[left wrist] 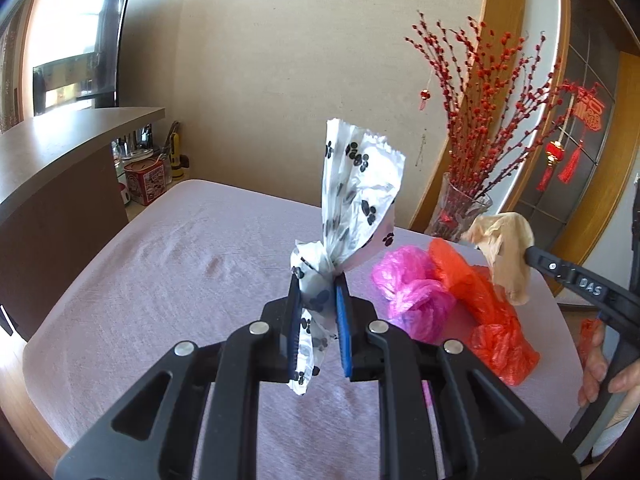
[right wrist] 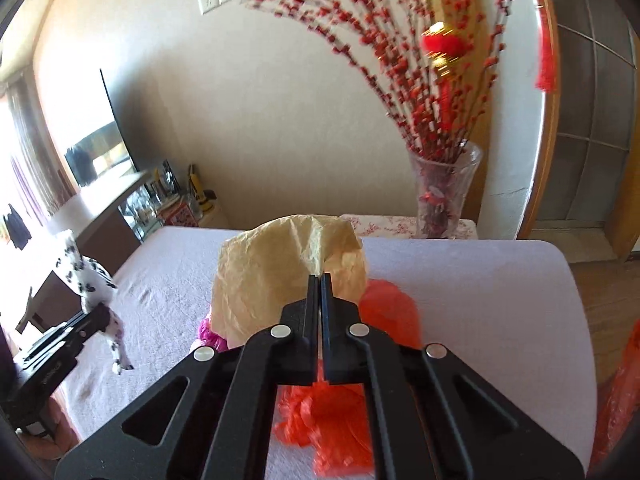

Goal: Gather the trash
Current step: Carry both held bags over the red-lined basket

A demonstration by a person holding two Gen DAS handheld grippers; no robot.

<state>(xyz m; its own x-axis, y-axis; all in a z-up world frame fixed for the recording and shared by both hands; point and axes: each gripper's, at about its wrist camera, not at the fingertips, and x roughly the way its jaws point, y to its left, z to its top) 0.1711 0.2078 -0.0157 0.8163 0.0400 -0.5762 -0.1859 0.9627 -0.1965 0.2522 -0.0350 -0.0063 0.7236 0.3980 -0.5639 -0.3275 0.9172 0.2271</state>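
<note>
Left gripper point(left wrist: 316, 300): its fingers point(left wrist: 293, 312) stand a narrow way apart, pinched on the neck of the paw-print bag point(left wrist: 360, 184). The bag's long axis runs nearly upright, its open end rising toward 12 o'clock and a short tail hanging below the pads.

Right gripper point(right wrist: 320, 280): fingers point(right wrist: 311, 300) pressed all but together on a fold of the beige crumpled paper point(right wrist: 280, 272), which stands clear of the table point(left wrist: 180, 260) at their tips.

Paper relative to bag: in the left wrist view the paper point(left wrist: 504, 256) hangs at about 3 o'clock from the bag, near its mouth height but well apart from it.

Bag seen from the right: at about 9 o'clock of the right fingers, at the far left edge of that view, paw-print bag point(right wrist: 86, 272).

Trash left on the table: the pink plastic wad point(left wrist: 412, 292) and the red plastic bag point(left wrist: 484, 312) lie touching each other, under and between the two grippers, nearer the right one.

Judged next move: carry the paper leftward and up to the bag's mouth; the mouth looks collapsed, so it may need spreading first.

Nearer hand: the right, which already has the paper.
</note>
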